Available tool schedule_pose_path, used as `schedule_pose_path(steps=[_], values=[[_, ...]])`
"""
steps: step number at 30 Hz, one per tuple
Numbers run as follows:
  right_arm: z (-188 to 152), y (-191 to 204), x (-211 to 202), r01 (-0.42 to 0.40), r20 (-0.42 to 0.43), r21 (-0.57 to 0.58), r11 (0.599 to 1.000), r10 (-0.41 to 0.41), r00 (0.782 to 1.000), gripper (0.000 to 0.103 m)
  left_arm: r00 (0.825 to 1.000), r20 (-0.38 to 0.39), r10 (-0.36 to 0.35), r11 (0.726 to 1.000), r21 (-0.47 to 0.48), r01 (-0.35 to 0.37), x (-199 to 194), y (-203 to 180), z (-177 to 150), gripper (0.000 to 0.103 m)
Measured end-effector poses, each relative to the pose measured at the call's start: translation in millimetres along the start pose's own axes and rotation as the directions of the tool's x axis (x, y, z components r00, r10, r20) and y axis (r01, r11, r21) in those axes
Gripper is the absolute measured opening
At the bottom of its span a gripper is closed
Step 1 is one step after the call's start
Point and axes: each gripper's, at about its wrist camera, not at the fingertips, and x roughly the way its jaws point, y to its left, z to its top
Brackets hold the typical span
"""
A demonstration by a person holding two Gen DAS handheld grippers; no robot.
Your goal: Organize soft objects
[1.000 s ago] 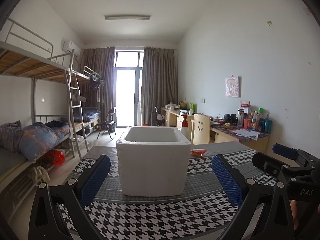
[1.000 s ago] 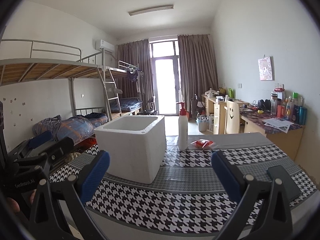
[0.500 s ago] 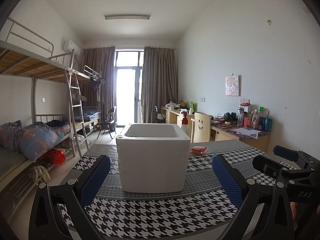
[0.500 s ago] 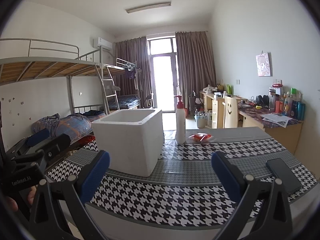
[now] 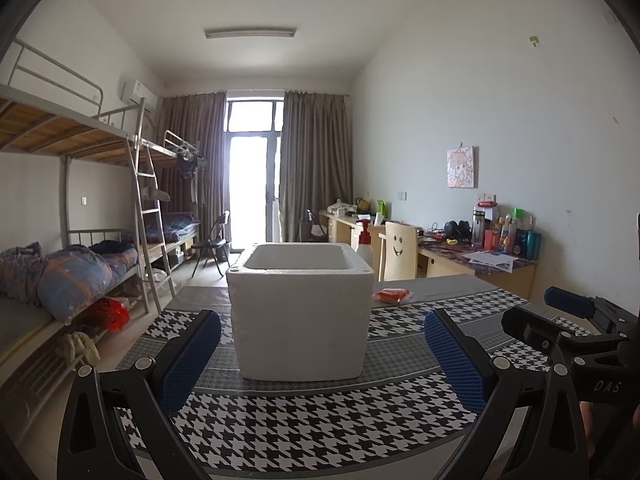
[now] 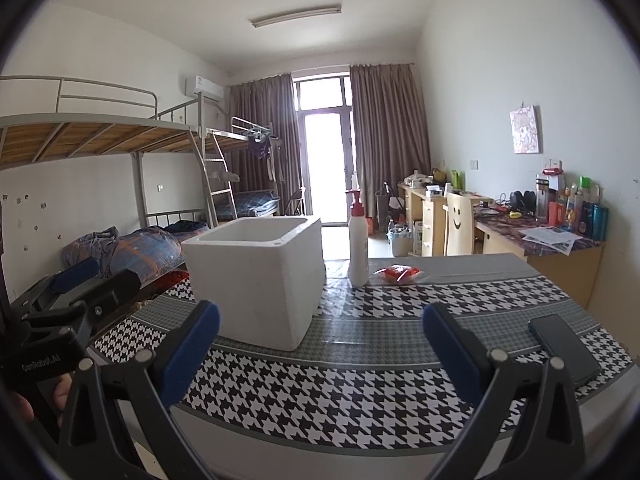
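**Both grippers spread, nothing held, foam box on table**

Left wrist view: left gripper (image 5: 322,354) at frame bottom, blue-padded fingers (image 5: 192,356) wide apart, nothing between them. White open-top foam box (image 5: 300,316) sits dead centre on the black-and-white houndstooth tablecloth (image 5: 320,424), beyond the fingertips, not touching them. Small red-orange soft packet (image 5: 391,295) lies on the cloth just right of the box, behind its far right corner. White pump bottle with red top (image 5: 364,242) pokes up behind the box's right rim. Right gripper (image 5: 568,322) visible at right edge, black body with blue pad.

Right wrist view: right gripper (image 6: 320,350) at bottom, blue pads spread wide, empty. Foam box (image 6: 256,280) left of centre, seen corner-on; interior not visible from here. Pump bottle (image 6: 358,246) stands upright just right of the box's far corner. Red-orange packet (image 6: 398,273) lies beside the bottle on its right, apart from the box. Black smartphone (image 6: 564,346) lies flat at the right side of the cloth, near the table edge. Left gripper (image 6: 76,292) at left edge, also spread.
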Motion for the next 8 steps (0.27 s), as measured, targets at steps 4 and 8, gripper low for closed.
schedule_pose_path(steps=[4, 8], values=[[0.1, 0.6, 0.1, 0.001, 0.0, 0.001, 1.0, -0.001, 1.0, 0.102, 1.0, -0.005, -0.004, 1.0, 0.006, 0.004, -1.6, -1.1, -1.0, 0.102], [-0.2, 2.3, 0.3, 0.003, -0.005, -0.003, 1.0, -0.003, 1.0, 0.102, 1.0, -0.005, -0.011, 1.0, 0.01, 0.011, -2.2, -1.7, -0.8, 0.102]])
